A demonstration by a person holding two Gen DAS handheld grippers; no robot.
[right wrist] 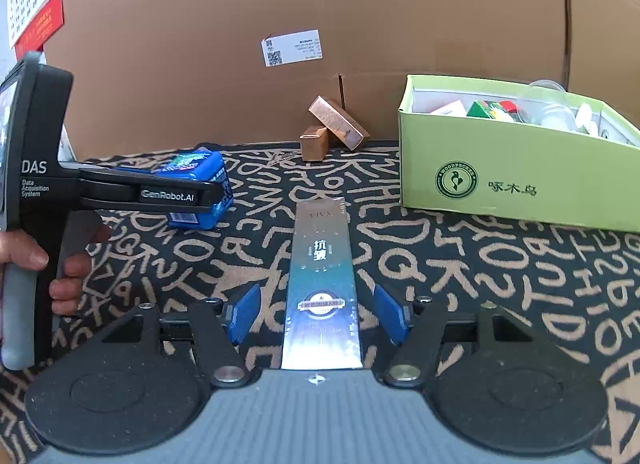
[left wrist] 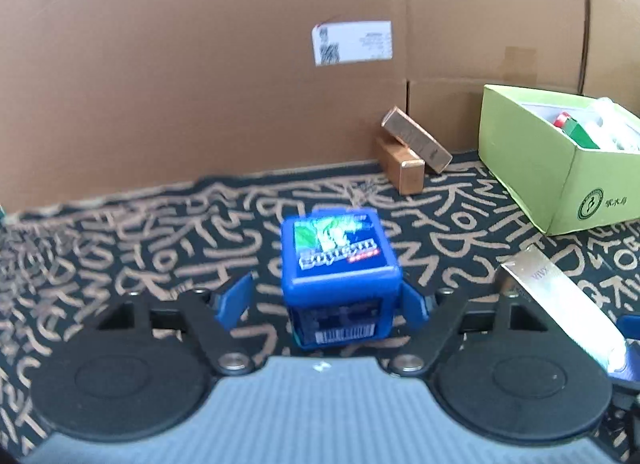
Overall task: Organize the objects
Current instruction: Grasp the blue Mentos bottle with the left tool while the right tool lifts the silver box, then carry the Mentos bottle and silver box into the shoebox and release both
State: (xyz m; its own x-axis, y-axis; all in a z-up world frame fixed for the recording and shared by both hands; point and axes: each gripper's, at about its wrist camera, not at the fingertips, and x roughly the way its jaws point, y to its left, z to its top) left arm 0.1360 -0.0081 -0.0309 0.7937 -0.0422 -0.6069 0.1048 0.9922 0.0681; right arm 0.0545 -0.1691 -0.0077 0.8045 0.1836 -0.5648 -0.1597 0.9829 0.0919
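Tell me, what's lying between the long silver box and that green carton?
Nothing: only bare patterned cloth separates the silver box from the green carton, seen in the right wrist view.

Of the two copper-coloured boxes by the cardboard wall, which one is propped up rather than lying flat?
The longer copper box: it leans tilted across the shorter copper box, which sits flat on the patterned cloth.

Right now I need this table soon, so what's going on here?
A person is sorting small packages with two handheld grippers. The left gripper straddles a blue box, jaws open. The right gripper straddles a long silver box, also unclamped. Both lie on the patterned cloth, outside the green box.
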